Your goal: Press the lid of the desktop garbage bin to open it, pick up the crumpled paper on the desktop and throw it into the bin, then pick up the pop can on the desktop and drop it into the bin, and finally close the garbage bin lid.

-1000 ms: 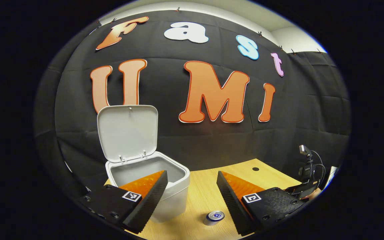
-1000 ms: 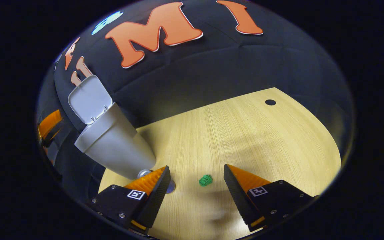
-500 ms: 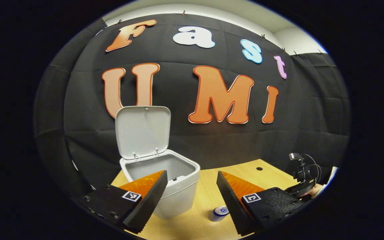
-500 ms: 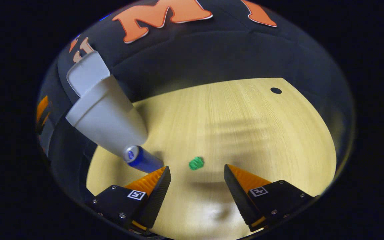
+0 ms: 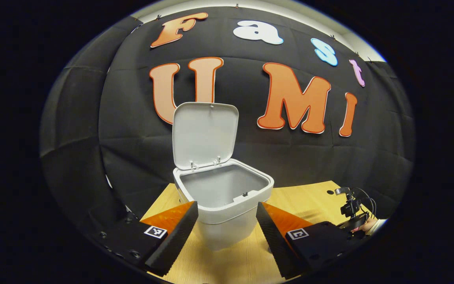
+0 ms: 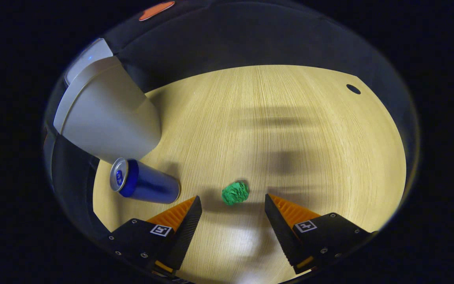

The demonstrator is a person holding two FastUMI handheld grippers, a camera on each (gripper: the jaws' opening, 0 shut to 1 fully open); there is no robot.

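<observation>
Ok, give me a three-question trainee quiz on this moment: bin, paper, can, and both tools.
1. True or false: the lid of the garbage bin stands open.
2. Multiple choice: the green crumpled paper is A) inside the bin, B) on the desktop ahead of the right tool, C) clamped in the left tool.
3. Fill in: the blue pop can stands on the desktop next to the ____.

Key
1. True; it is raised upright behind the bin's mouth.
2. B; both tools are open and hold nothing.
3. Garbage bin; whether they touch cannot be told.
</observation>
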